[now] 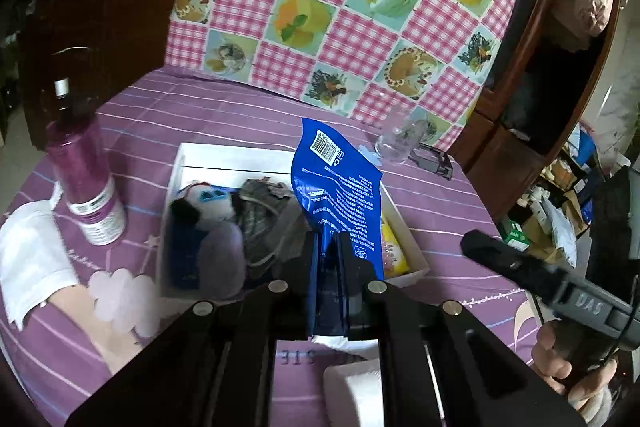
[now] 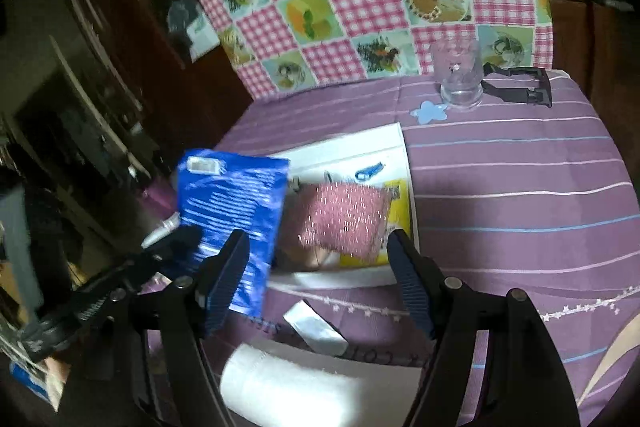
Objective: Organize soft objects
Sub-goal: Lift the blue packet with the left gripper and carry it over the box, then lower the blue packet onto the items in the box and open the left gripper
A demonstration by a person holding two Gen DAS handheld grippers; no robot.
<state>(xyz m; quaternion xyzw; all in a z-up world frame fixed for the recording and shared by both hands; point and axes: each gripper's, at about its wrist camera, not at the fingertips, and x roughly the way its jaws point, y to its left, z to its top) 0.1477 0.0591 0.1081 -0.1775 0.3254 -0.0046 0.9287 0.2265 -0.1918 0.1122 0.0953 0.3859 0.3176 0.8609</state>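
- Here the blue packet [image 1: 340, 195] stands on end, its long axis rising from the left gripper [image 1: 334, 291], whose jaws are clamped on its lower edge, above the white box [image 1: 404, 227].
- In the box lie the grey cloth [image 1: 264, 223] and a pink sponge [image 2: 344, 219].
- The right gripper [image 2: 320, 283], jaws apart and empty, hangs just right of the packet, over the sponge, likely the nearer hand for that.

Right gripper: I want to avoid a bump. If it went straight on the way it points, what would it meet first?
Probably the pink glittery sponge lying in the white box; it sits straight ahead between the open fingers of the right gripper. Depth is uncertain.
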